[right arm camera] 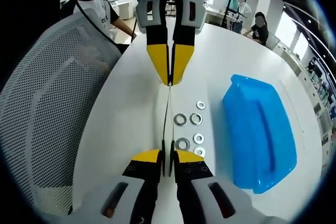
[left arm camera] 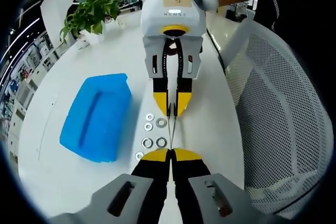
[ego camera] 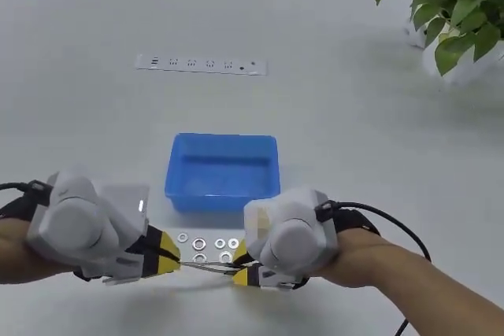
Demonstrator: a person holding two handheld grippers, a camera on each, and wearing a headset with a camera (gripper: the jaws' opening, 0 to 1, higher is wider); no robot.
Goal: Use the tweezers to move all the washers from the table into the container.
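Both grippers face each other low over the white table (ego camera: 339,116), each shut on one end of the thin metal tweezers (ego camera: 209,267). The left gripper (ego camera: 169,256) holds the tweezers (left arm camera: 170,129) at its yellow tips (left arm camera: 157,157). In the head view the right gripper (ego camera: 244,269) holds the opposite end. Its own view has the tweezers (right arm camera: 168,114) running into its shut jaws. Several washers (ego camera: 220,243) lie flat just beyond the tweezers, in front of the blue container (ego camera: 223,141). The washers (right arm camera: 196,119) sit between the tweezers and the container (right arm camera: 260,129).
A white power strip (ego camera: 201,64) lies at the far side of the table. A potted plant (ego camera: 453,5) stands at the back right. A mesh chair (left arm camera: 278,103) is beside the table's near edge. People sit in the background of the right gripper view.
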